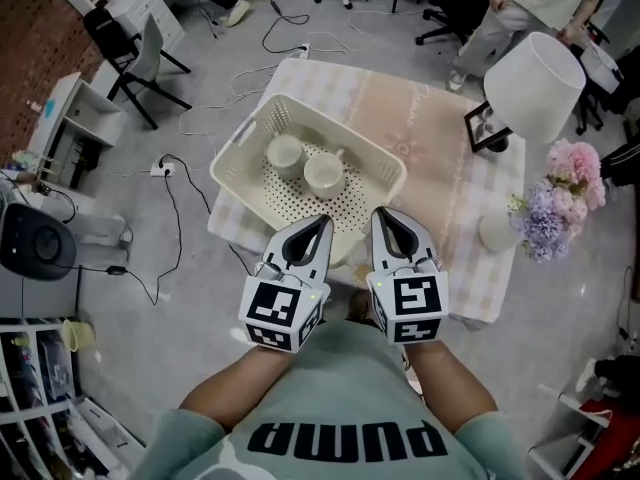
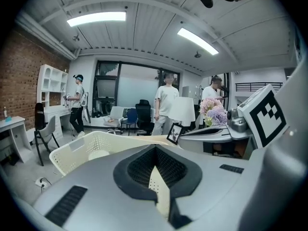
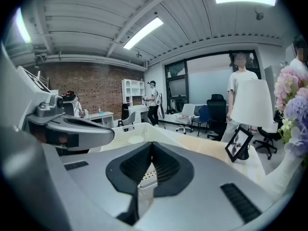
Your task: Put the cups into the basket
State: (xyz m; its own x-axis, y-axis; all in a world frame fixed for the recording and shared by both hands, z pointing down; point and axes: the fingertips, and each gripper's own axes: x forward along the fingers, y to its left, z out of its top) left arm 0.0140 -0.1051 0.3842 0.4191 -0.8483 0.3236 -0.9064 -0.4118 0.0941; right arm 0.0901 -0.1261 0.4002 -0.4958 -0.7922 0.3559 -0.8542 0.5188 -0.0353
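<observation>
Two cream cups (image 1: 286, 154) are seen inside the perforated cream basket (image 1: 243, 138). One is placed toward the far left of its floor, and the second cup (image 1: 324, 173) is set just beside it, nearer the middle. Both are upright and neither is touched by a gripper. The basket is stood on a table (image 1: 440, 118) covered with a pale checked cloth, and it is shared with a white lamp (image 1: 535, 86), a dark picture frame (image 1: 487, 128) and a bunch of pink and lilac flowers (image 1: 565, 193) at the right side. The left gripper (image 1: 322, 220) and the right gripper (image 1: 380, 212) are held side by side at the basket's near rim, level with one another. In each gripper view the dark pads are pressed together at the tip with nothing pinched between them, and only the basket's dotted wall is glimpsed through the slot below. No further cup is made out on the cloth. A small white vessel (image 1: 495, 233) beside the flowers is more likely a vase, though that cannot be settled from here. On this evidence the task is judged to be finished, or very nearly so, as both visible cups are already lodged in the basket. Nothing seems left to be carried, unless a cup is hidden outside the views.
</observation>
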